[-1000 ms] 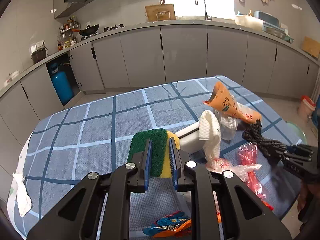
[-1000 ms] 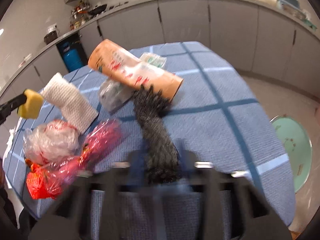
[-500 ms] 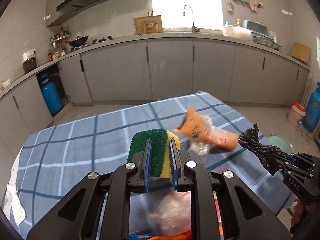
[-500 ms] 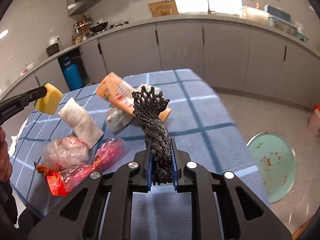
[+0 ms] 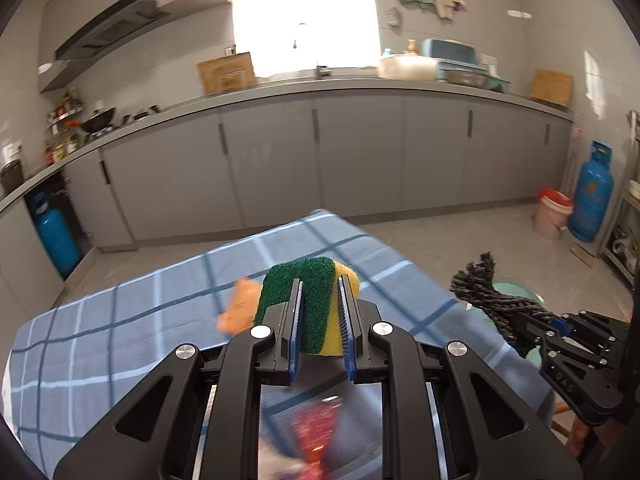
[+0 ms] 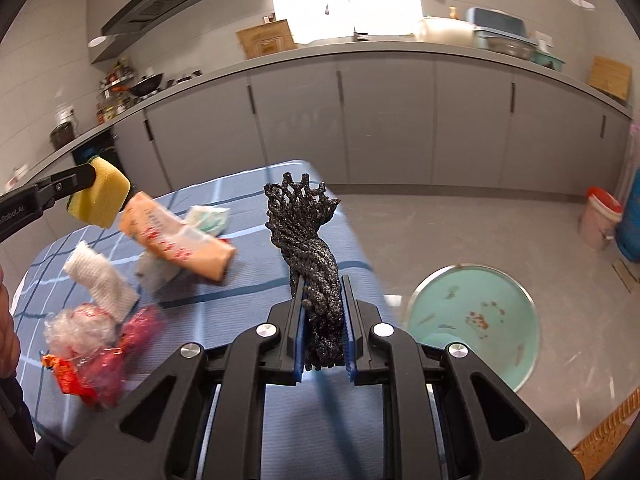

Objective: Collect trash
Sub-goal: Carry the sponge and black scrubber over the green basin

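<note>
Both grippers carry trash off the blue checked tablecloth [image 6: 328, 240]: the left gripper [image 5: 320, 332] pinches a green-and-yellow sponge [image 5: 316, 304], the right gripper [image 6: 322, 332] clamps a twisted black mesh net [image 6: 308, 240]. The carry step appears under way; next, each load likely needs lowering over the round teal basin [image 6: 472, 320] on the floor. An orange wrapper [image 6: 176, 240], white cloth [image 6: 100, 280] and crinkled red plastic [image 6: 100, 360] lie on the table.
</note>
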`<action>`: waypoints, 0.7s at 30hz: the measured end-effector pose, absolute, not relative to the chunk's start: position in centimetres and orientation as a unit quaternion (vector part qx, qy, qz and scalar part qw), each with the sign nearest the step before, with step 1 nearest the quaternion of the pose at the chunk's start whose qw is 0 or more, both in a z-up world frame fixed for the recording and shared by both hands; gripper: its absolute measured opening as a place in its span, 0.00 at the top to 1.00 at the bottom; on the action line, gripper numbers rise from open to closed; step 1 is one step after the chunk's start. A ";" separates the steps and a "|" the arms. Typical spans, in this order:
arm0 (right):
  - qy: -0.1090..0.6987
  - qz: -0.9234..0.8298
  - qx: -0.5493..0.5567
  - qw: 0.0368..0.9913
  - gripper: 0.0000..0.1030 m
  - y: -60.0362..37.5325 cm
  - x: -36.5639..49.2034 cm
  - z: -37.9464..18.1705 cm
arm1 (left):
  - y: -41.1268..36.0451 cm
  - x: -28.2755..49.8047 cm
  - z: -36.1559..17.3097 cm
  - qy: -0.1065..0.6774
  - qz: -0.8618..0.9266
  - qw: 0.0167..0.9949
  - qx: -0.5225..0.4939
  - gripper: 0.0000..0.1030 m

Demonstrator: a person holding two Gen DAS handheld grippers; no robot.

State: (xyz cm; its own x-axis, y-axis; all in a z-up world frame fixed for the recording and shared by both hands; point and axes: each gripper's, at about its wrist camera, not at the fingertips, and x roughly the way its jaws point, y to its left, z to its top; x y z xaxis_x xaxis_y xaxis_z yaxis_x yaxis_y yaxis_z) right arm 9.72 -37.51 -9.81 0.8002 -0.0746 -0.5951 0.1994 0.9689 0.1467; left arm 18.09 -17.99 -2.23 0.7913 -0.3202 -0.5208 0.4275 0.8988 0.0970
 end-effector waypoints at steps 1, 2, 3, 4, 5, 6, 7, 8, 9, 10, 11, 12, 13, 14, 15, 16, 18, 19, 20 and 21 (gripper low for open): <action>0.308 -0.078 0.104 0.943 0.84 -38.0 9.6 -10.0 | -18.7 18.0 -2.3 0.254 -0.205 0.939 0.107 0.83; 0.307 -0.084 0.108 0.942 0.84 -38.7 9.4 -10.1 | -19.5 18.0 -2.3 0.254 -0.212 0.937 0.110 0.83; 0.307 -0.090 0.112 0.941 0.84 -39.5 9.2 -10.3 | -20.8 17.9 -2.4 0.253 -0.222 0.935 0.114 0.83; 0.307 -0.095 0.113 0.940 0.84 -39.9 9.1 -10.4 | -21.6 17.8 -2.5 0.253 -0.228 0.933 0.116 0.83; 0.306 -0.101 0.117 0.939 0.84 -40.6 8.9 -10.5 | -22.6 17.7 -2.7 0.253 -0.235 0.931 0.119 0.83; 0.306 -0.105 0.120 0.939 0.84 -41.1 8.8 -10.6 | -23.8 17.7 -2.9 0.253 -0.244 0.928 0.123 0.83; 0.306 -0.112 0.123 0.937 0.84 -41.9 8.6 -10.7 | -24.5 17.5 -3.1 0.252 -0.249 0.927 0.126 0.83; 0.306 -0.118 0.125 0.936 0.84 -42.5 8.5 -10.9 | -25.7 17.5 -3.4 0.252 -0.255 0.925 0.129 0.83; 0.306 -0.124 0.128 0.935 0.84 -43.1 8.3 -11.1 | -26.8 17.4 -3.7 0.253 -0.260 0.923 0.132 0.83; 0.307 -0.131 0.133 0.933 0.84 -43.9 8.1 -11.3 | -27.4 17.4 -3.9 0.253 -0.265 0.921 0.134 0.83; 0.308 -0.138 0.136 0.932 0.84 -44.7 7.9 -11.6 | -28.2 17.3 -4.3 0.254 -0.270 0.919 0.137 0.83; 0.309 -0.143 0.138 0.930 0.84 -45.3 7.8 -11.8 | -29.3 17.3 -4.7 0.256 -0.278 0.915 0.139 0.83; 0.310 -0.149 0.140 0.929 0.84 -46.1 7.6 -12.1 | -30.0 17.3 -5.0 0.257 -0.281 0.914 0.139 0.83; 0.311 -0.154 0.142 0.927 0.84 -46.6 7.6 -12.3 | -30.7 17.3 -5.3 0.258 -0.285 0.912 0.141 0.83; 0.312 -0.159 0.143 0.926 0.84 -47.2 7.5 -12.5 | -31.7 17.3 -5.7 0.261 -0.291 0.909 0.142 0.83; 0.314 -0.165 0.145 0.924 0.84 -47.9 7.4 -12.8 | -32.3 17.3 -5.9 0.263 -0.295 0.908 0.142 0.83; 0.316 -0.173 0.147 0.921 0.84 -49.0 7.2 -13.3 | -34.0 17.3 -6.6 0.267 -0.302 0.903 0.146 0.83; 0.319 -0.178 0.150 0.919 0.84 -49.7 7.2 -13.7 | -34.3 17.3 -6.9 0.269 -0.305 0.902 0.147 0.83; 0.320 -0.181 0.151 0.917 0.84 -50.2 7.1 -13.9 | -35.1 17.4 -7.3 0.272 -0.308 0.899 0.148 0.83; 0.322 -0.184 0.153 0.916 0.84 -50.7 7.1 -14.2 | -35.8 17.4 -7.6 0.273 -0.312 0.897 0.151 0.83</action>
State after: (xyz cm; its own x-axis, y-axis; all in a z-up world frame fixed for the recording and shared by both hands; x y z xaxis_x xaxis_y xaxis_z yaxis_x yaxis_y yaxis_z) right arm 7.08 -50.68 -14.22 0.7247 -0.2393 -0.6462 0.4366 0.8850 0.1619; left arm 17.42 -35.80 -7.63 0.6558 -0.4775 -0.5847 0.6423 0.7599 0.0998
